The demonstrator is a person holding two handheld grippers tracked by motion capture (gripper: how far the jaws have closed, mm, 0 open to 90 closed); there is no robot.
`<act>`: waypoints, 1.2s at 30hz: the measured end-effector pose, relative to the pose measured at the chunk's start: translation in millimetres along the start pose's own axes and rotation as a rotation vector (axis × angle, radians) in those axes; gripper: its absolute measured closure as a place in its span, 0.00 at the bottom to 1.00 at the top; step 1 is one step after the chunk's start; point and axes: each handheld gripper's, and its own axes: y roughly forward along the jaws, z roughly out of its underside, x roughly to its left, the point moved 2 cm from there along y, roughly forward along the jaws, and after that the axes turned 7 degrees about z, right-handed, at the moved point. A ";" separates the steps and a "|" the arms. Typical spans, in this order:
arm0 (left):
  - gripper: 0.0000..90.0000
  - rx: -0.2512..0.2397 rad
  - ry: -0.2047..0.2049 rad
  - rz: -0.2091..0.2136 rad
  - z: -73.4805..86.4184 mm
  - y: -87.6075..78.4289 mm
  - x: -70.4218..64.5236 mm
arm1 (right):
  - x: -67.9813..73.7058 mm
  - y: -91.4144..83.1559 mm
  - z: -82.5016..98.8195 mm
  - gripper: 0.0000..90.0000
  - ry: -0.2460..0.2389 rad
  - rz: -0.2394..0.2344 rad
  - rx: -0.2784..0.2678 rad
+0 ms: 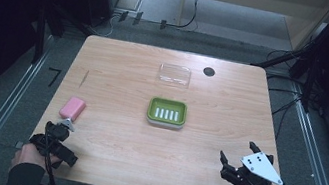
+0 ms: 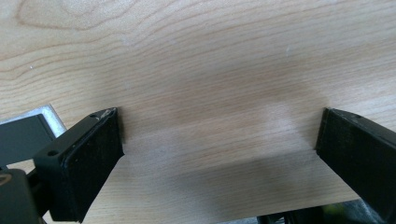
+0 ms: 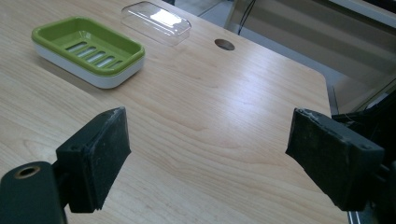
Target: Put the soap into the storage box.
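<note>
High view: the left gripper (image 1: 60, 132) sits at the lower left of the frame, held by a sleeved hand (image 1: 30, 156) that enters from the bottom edge, with its jaws pointing up-frame toward one pink soap bar (image 1: 72, 107); the bar lies on the bench (image 1: 109, 139) just beyond the jaw tips, and contact cannot be determined. The right gripper (image 1: 237, 160) sits at the lower right, its grey three-cornered plate uppermost, jaws pointing toward frame left and spread with nothing between them. At frame centre lies one green soap dish (image 1: 167, 111) with five slots; above it lies one clear lid (image 1: 174, 74), and one dark round hole (image 1: 209, 71) is just right of the lid. No legible writing is present. Left gripper view: the two black jaws stand wide apart at the lower corners, angled down at bare bench wood, gripping nothing. Right gripper view: the two jaws stand wide apart over bare wood, empty; the green soap dish (image 3: 88, 49) is in the upper left, the clear lid (image 3: 156, 22) behind it at top centre, and the hole (image 3: 224, 44) to the right of both.
</note>
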 end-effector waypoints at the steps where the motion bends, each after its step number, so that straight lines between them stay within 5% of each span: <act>1: 0.01 0.002 0.003 -0.001 -0.3 0.0 0.0 | -0.1 0.0 0.1 0.15 0.001 0.000 -0.001; 14: 0.01 -0.031 -0.004 0.005 -2.2 -2.2 7.9 | 5.6 7.0 -3.8 0.15 -0.018 -0.021 0.004; 21: 0.01 -0.133 -0.001 -0.011 -12.2 -13.6 9.7 | 6.3 11.0 -5.0 0.15 -0.019 -0.029 -0.004; 26: 0.00 -0.125 0.017 0.008 -13.1 -10.5 12.8 | 9.0 10.3 -7.3 0.15 -0.026 -0.037 -0.012; 31: 0.00 -0.180 0.026 0.018 -16.6 -17.3 15.3 | 10.8 11.1 -7.8 0.15 -0.032 -0.036 -0.006; 36: 0.00 -0.165 0.035 0.029 -18.7 -14.8 18.1 | 11.8 11.7 -7.9 0.15 -0.045 -0.043 -0.005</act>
